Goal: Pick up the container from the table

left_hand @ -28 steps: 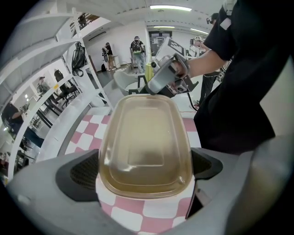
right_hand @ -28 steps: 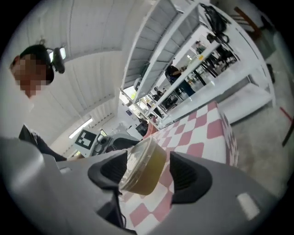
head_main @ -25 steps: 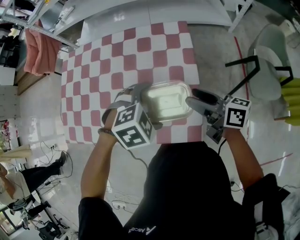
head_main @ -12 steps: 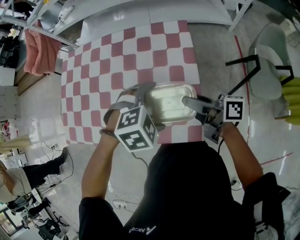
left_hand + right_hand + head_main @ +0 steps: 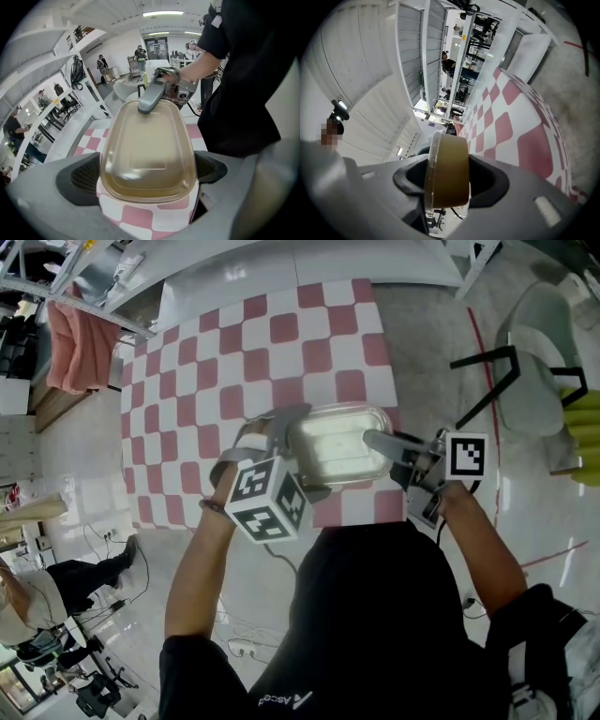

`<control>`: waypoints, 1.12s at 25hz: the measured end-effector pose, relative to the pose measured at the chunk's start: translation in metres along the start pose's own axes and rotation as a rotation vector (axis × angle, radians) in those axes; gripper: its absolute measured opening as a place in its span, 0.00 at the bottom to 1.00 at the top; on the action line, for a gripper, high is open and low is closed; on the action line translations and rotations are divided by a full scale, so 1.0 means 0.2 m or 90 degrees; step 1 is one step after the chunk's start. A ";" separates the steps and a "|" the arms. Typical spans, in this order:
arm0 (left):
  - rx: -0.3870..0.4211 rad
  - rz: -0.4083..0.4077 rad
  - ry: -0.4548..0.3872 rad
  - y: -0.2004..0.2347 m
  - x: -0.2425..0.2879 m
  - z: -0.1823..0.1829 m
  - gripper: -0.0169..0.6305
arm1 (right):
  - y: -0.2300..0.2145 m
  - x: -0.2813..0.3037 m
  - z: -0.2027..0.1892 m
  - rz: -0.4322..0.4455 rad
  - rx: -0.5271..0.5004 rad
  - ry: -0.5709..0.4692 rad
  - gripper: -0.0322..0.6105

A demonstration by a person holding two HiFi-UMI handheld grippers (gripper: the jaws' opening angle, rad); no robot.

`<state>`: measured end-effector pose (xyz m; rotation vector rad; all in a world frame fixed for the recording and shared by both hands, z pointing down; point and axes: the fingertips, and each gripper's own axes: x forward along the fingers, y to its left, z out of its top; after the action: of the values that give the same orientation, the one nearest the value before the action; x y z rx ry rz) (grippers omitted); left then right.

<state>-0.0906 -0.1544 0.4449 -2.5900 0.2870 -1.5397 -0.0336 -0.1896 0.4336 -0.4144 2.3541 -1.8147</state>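
My left gripper (image 5: 147,176) clamps the lidded plastic container (image 5: 337,442) at one end. The right gripper (image 5: 446,180) is closing on the other end, probably touching it.

Rectangular red-and-white checkered cloth-covered table (image 5: 234,362), seen from above. Translucent rectangular lidded plastic container (image 5: 337,444) over the checkered top near the front edge, toward the right corner; resting on it or raised off it, cannot tell. Checks visible directly beneath container's near end in left gripper view.
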 end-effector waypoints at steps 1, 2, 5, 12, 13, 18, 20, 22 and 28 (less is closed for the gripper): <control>0.000 0.005 -0.004 0.00 0.00 0.00 0.95 | 0.00 0.00 0.00 -0.001 -0.001 0.001 0.39; -0.001 0.010 -0.007 0.00 0.00 0.01 0.95 | 0.01 0.00 0.01 -0.002 -0.003 0.002 0.39; -0.008 0.022 -0.003 0.01 0.01 0.00 0.95 | 0.00 0.00 0.02 -0.015 -0.004 0.008 0.39; -0.019 0.026 -0.017 0.01 -0.01 0.02 0.95 | -0.05 -0.03 0.03 -0.023 0.021 -0.013 0.39; -0.020 0.018 -0.024 0.00 -0.01 0.03 0.95 | -0.05 -0.03 0.03 -0.022 0.018 -0.015 0.39; -0.040 -0.010 -0.101 -0.03 -0.07 0.15 0.95 | -0.06 -0.06 0.08 -0.012 0.007 -0.035 0.39; -0.059 0.003 -0.148 -0.01 -0.12 0.21 0.95 | -0.04 -0.08 0.10 -0.003 0.008 -0.044 0.39; -0.088 0.023 -0.200 0.03 -0.19 0.26 0.94 | -0.03 -0.09 0.12 0.005 0.007 -0.051 0.39; -0.163 0.085 -0.352 0.12 -0.37 0.37 0.75 | 0.00 -0.10 0.14 0.021 -0.002 -0.062 0.39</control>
<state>-0.0634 -0.1615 0.3412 -2.9799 0.6091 -0.7374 -0.0078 -0.2093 0.4260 -0.4517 2.2860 -1.7349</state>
